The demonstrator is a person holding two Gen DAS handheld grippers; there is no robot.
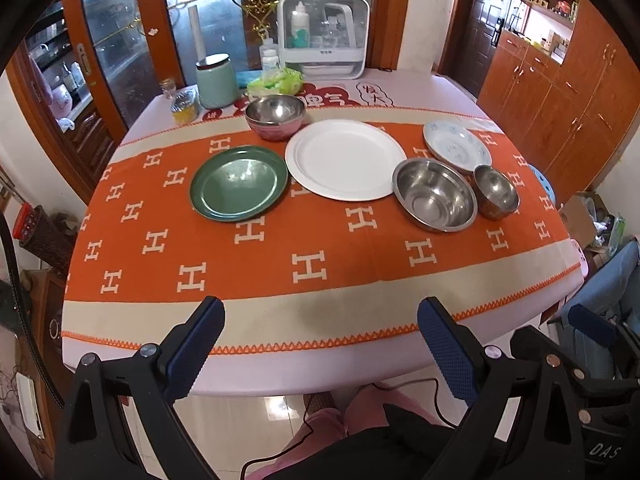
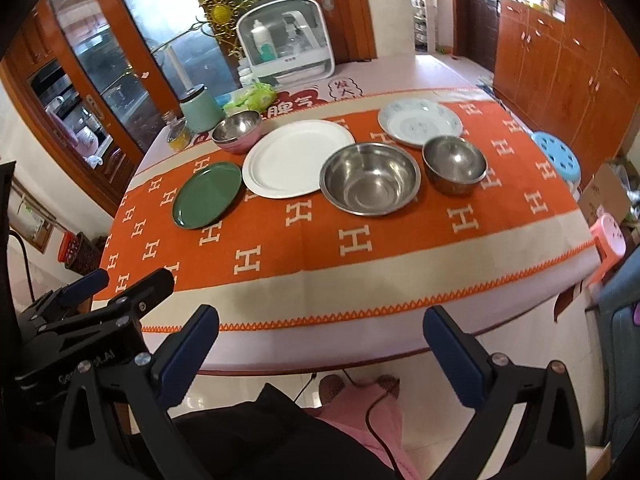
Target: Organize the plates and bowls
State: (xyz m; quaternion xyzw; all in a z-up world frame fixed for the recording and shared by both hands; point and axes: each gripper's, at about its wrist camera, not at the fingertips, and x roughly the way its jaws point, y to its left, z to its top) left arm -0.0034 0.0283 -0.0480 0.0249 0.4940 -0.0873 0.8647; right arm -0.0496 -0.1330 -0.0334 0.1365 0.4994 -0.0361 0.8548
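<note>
- Centrally, an orange tablecloth [image 1: 320,248] covered the table, wooden cabinets [image 1: 560,92] behind.
- Left gripper [image 1: 320,344] and right gripper [image 2: 320,348], both spread, empty, hovered at the near edge.
- White plate [image 1: 345,159] and steel bowl [image 2: 370,178] lay well beyond.

Big bowl [image 1: 435,195] and small bowl [image 1: 496,191] – shiny bare steel. Pink-sided bowl [image 1: 275,117] steel inside. Green plate [image 1: 239,183] glossy enamel look, white plate [image 1: 345,159] matt, patterned plate [image 1: 457,146] glazed. Tablecloth [image 1: 280,248] woven cloth – matt. Cabinets [image 1: 560,92] glossy wood.
</note>
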